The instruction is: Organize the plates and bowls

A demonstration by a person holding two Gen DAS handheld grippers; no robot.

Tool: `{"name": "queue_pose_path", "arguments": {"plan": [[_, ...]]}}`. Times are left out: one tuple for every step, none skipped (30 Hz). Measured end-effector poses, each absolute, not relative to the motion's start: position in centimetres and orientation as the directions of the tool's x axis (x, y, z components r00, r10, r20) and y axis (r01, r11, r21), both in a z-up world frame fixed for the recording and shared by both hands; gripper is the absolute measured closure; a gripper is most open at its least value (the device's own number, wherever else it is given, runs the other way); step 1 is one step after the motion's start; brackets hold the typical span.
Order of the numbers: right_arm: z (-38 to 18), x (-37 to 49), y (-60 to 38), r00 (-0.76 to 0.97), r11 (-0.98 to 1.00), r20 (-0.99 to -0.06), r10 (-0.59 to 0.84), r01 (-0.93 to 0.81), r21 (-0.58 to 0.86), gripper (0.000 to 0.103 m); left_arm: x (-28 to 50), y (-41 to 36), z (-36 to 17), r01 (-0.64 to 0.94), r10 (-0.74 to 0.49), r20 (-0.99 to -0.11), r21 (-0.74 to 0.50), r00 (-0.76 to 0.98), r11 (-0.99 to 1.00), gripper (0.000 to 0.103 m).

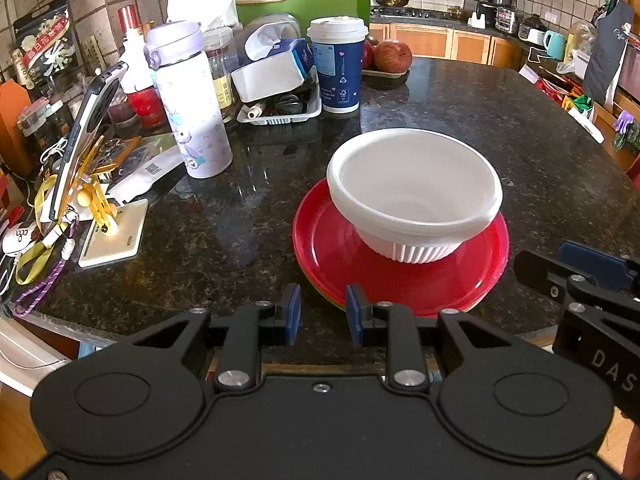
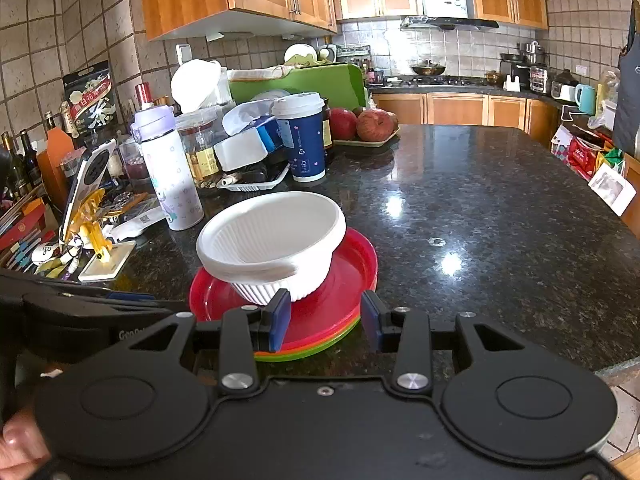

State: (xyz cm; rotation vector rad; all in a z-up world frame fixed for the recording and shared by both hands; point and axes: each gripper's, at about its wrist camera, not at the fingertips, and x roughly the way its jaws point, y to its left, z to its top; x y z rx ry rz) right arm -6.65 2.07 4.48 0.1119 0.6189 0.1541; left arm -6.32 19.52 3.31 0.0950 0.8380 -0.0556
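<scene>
A stack of white ribbed bowls (image 1: 414,192) sits on a red plate (image 1: 336,252) that tops a stack of coloured plates near the front of the dark granite counter. It also shows in the right wrist view, bowls (image 2: 272,236) on the plate stack (image 2: 352,272) with orange and green rims below. My left gripper (image 1: 323,314) is open and empty, just in front of the plate stack's left front edge. My right gripper (image 2: 326,320) is open and empty, its jaws standing over the front rim of the plates without gripping them. The right gripper also appears at the right edge of the left view (image 1: 576,276).
Clutter fills the counter's left and back: a white-and-purple bottle (image 1: 192,104), a blue paper cup (image 1: 338,66), a white tray of items (image 1: 280,116), a phone on a yellow stand (image 1: 88,152), apples on a tray (image 1: 390,56). The counter's front edge (image 1: 160,312) is close.
</scene>
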Motion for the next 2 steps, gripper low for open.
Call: {"name": "queue_pose_path", "arguments": {"plan": [[4.44,-6.57,2.08,0.803,0.982,-0.569,0.178,-0.111,0.151,0.062,-6.25,19.55,3.28,0.087,-0.012,-0.745,0.062,0.667,0.994,0.067],[4.41,-6.49,2.07,0.802,0.982,-0.570,0.180,-0.112,0.152,0.062,-6.20,19.56,3.26,0.088,-0.012,-0.747,0.062,0.665,0.994,0.067]]}}
